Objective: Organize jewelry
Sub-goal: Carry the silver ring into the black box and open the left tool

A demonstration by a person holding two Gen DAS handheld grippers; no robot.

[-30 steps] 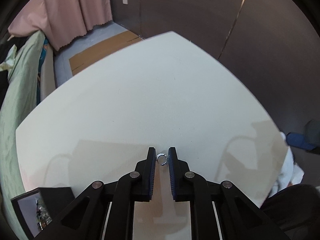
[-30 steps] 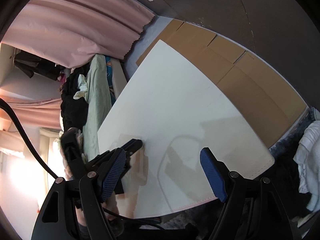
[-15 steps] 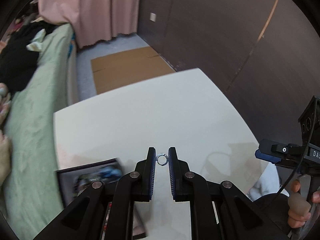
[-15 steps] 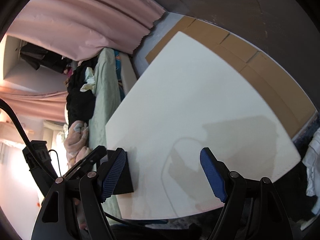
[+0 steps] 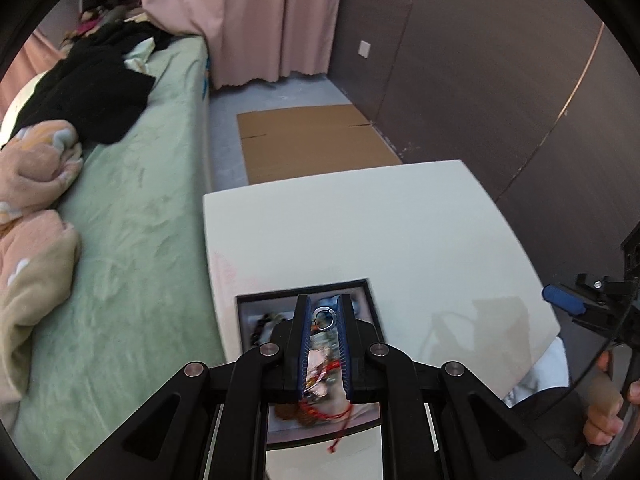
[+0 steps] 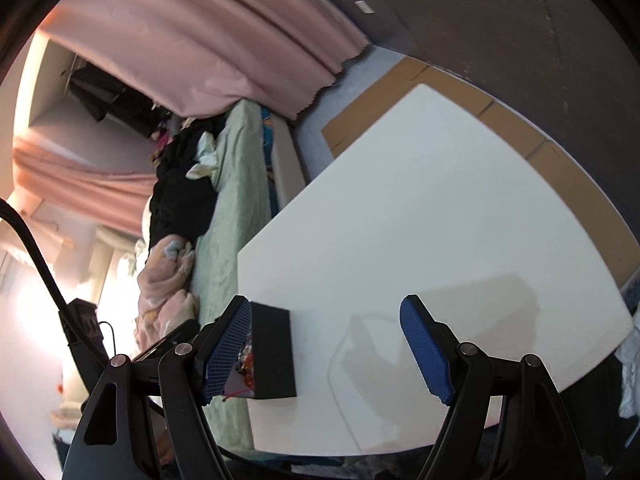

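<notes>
**Currently held: one silver ring, above the jewelry box**

Item 1. Left tongs [image 5: 324, 316]: black arms with blue ribbed pads, drawn close together and clamped on a small silver ring [image 5: 324, 315]. The ring sits between the pad tips, its loop facing the camera.

Item 2. Jewelry box [image 5: 370, 300]: shallow, black-walled, open-topped, resting on the white table [image 5: 360, 232] near the table's edge on the bed side. In the left wrist view the ring lies over the box's interior; whether it touches anything inside cannot be told. Contents are blurred: dark beads toward one side, a pale pink lining, mixed small pieces, and a red cord [image 5: 336, 416] trailing over the near wall onto the table. In the right wrist view the same box [image 6: 272, 352] appears as a black block just beside the left-hand pad, with red and bright bits visible at its open top.

Item 3. Right tongs [image 6: 326, 354]: pads spread wide apart, nothing between them, held above the table's near edge. From the left wrist view one blue pad [image 5: 562, 299] shows at the far right, with the person's hand [image 5: 606, 412] gripping the handle below.

Item 4. Surroundings: a bed [image 5: 132, 220] with green cover alongside the table, carrying black clothing [image 5: 92, 88] and a pink blanket [image 5: 32, 168]; pink curtains [image 5: 256, 20]; flattened cardboard [image 5: 312, 140] on the floor beyond the table; dark wall panels [image 5: 480, 60].
</notes>
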